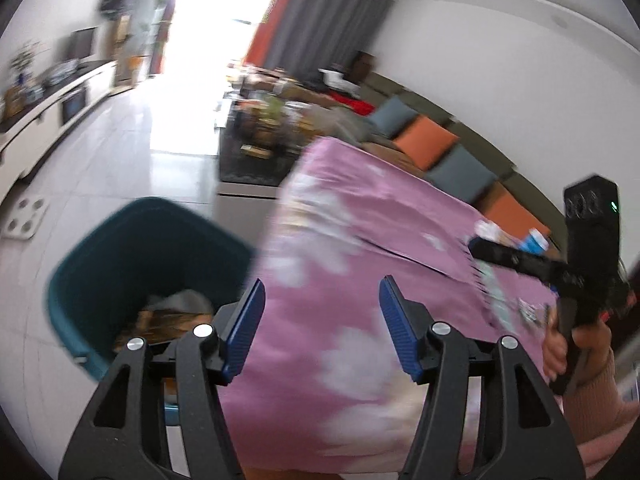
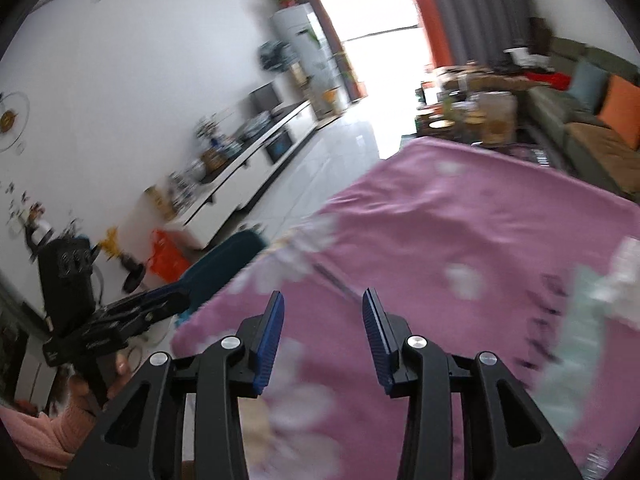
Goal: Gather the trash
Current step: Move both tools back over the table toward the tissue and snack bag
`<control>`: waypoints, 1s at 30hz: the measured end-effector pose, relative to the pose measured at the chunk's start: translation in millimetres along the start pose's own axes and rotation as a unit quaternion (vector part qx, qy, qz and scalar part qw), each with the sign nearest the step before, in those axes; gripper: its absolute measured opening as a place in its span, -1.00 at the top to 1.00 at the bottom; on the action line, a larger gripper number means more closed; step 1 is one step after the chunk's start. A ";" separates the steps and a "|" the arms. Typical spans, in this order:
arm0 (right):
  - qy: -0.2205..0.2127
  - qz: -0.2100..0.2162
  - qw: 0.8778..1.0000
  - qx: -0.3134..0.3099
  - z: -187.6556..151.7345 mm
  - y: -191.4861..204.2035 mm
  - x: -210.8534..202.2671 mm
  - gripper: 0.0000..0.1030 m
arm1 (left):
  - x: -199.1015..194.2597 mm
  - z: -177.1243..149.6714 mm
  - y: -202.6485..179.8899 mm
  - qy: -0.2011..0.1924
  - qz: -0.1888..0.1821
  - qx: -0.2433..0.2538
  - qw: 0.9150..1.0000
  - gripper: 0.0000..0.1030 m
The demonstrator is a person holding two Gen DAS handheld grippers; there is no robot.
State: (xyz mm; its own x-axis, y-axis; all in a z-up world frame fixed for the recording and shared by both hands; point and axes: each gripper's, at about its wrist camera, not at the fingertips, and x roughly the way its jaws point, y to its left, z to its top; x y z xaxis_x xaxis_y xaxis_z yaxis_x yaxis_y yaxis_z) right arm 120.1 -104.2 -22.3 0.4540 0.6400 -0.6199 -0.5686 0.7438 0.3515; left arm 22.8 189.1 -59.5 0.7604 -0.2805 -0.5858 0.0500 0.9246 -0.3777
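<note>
Left wrist view: left claw point(image 1: 322, 328) apart, empty; right claw point(image 2: 323, 340) apart, empty over pink cloth point(image 2: 460, 232).

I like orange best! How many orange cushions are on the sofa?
2 in the left wrist view: one square orange fabric cushion between two grey-blue cushions, another orange cushion further right, partly behind the pink flowered tablecloth. More may be hidden there.

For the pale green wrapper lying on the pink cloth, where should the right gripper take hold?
Judging loosely through blur: the wrapper lies flat on the cloth, so come from above and pinch its near edge. The right gripper is open and empty.
</note>
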 end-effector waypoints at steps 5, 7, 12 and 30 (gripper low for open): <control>-0.033 -0.058 0.997 0.034 -10.2 -45.5 -48.6 0.24 | 26.1 -8.4 -62.4 0.032 -0.063 0.052 0.996 -0.14; -0.043 -0.077 0.995 0.047 -14.0 -61.1 -63.8 0.24 | 38.7 -12.7 -88.1 0.047 -0.085 0.074 0.992 -0.14; -0.057 -0.113 0.989 0.071 -24.0 -96.4 -90.7 0.24 | 63.6 -26.4 -142.3 0.085 -0.140 0.124 0.979 -0.19; -0.072 -0.134 0.981 0.123 -48.7 -159.4 -120.6 0.24 | 147.0 -55.9 -277.1 0.197 -0.221 0.179 0.938 -0.18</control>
State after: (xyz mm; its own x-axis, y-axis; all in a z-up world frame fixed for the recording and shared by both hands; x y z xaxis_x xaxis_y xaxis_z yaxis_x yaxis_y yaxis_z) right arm 122.6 -309.4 -37.8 0.6669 0.4225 -0.6138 -0.2406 0.9017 0.3592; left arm 84.5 -122.7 -81.0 0.3190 -0.6657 -0.6746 0.5731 0.7024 -0.4222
